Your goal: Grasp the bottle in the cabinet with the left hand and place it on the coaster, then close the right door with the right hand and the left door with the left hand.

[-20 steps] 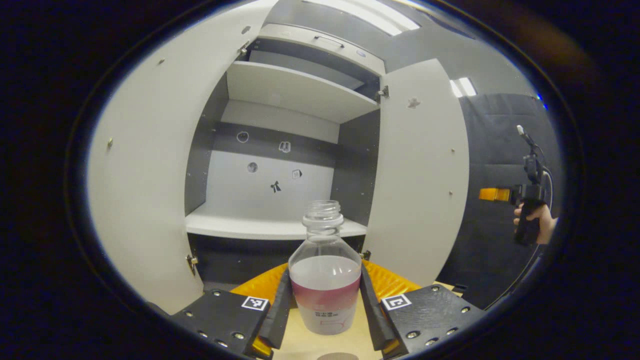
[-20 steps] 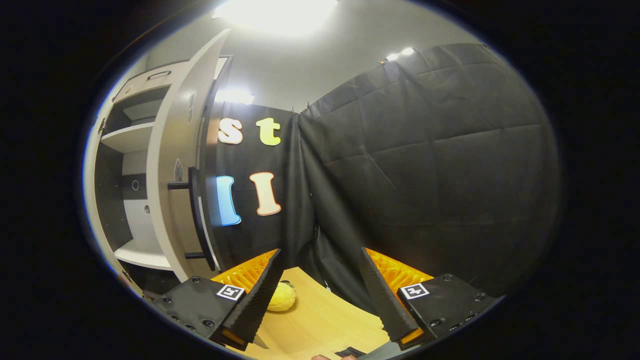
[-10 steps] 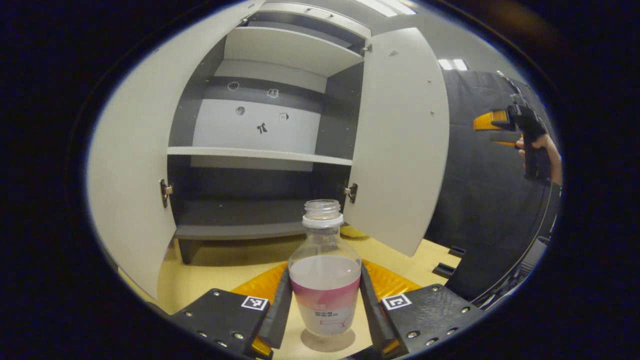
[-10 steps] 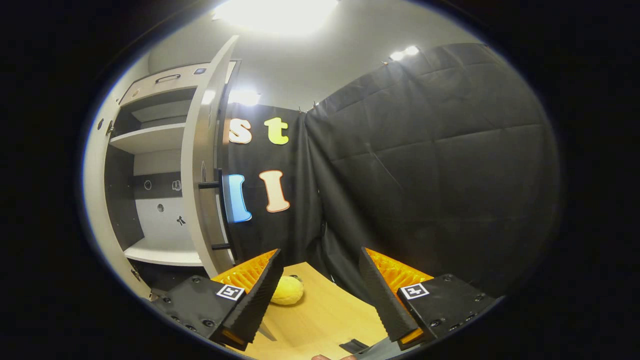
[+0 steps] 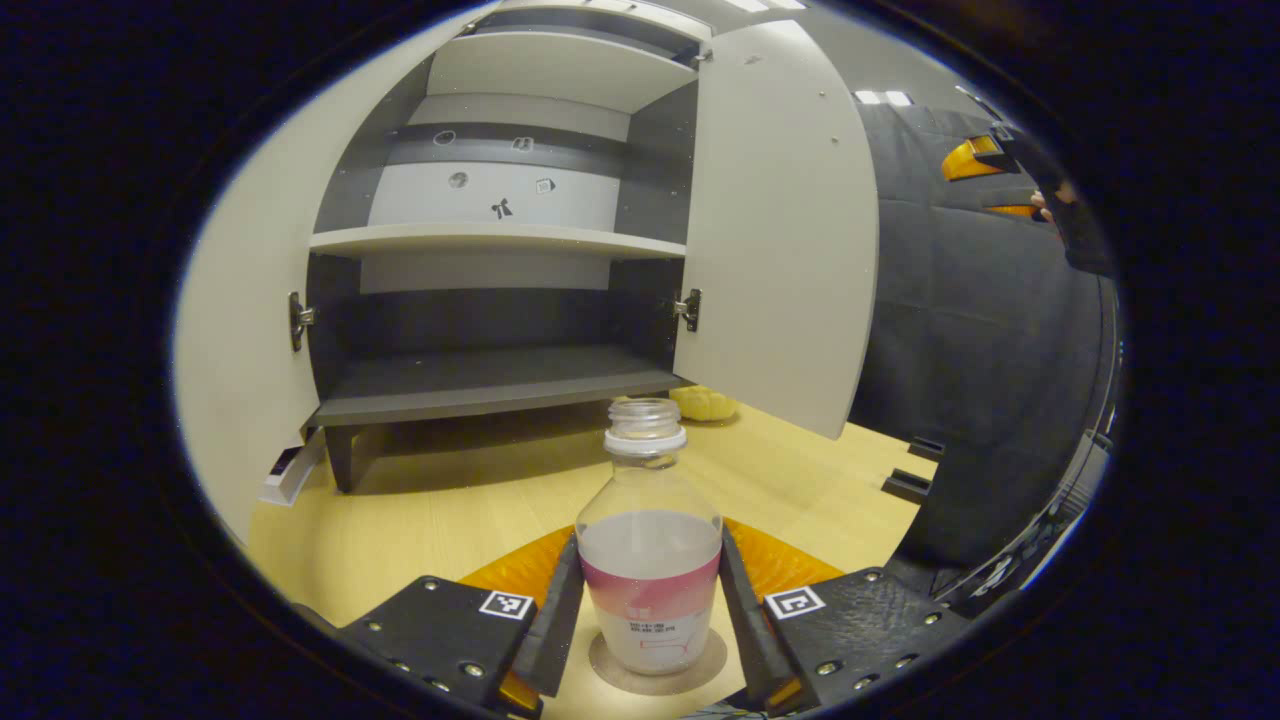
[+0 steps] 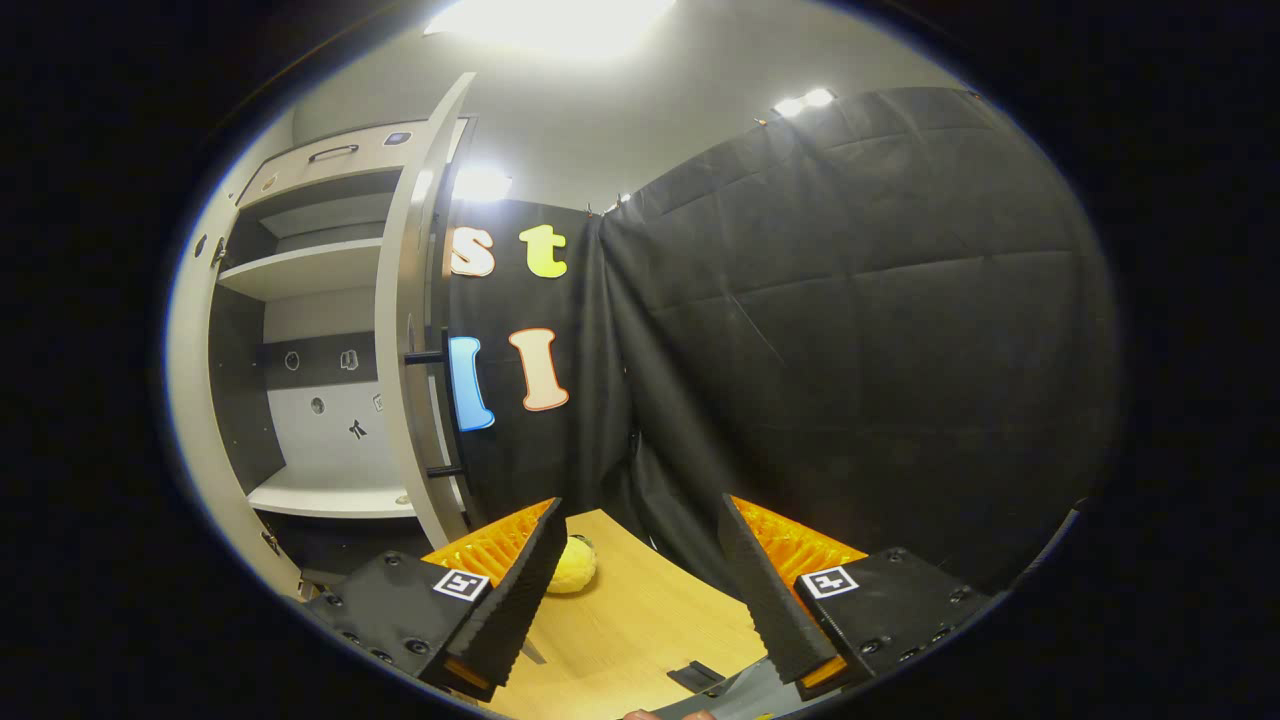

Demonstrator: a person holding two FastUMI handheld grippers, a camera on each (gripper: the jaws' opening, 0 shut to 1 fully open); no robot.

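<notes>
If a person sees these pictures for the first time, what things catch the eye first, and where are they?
In the left gripper view, the capless bottle stands out, upright between the left tongs, over the round coaster on the wooden table. Behind it the cabinet has both doors wide open. In the right gripper view, the right tongs gape empty beside the right door.

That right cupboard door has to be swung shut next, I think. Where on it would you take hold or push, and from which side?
Go for the dark bar handle on the outer face of the right door. The door stands wide open, edge-on to the open right gripper, with the handle standing out toward the black cloth wall. Probably come from that cloth side, against the handle or the panel near its free edge, far from the hinge.
</notes>
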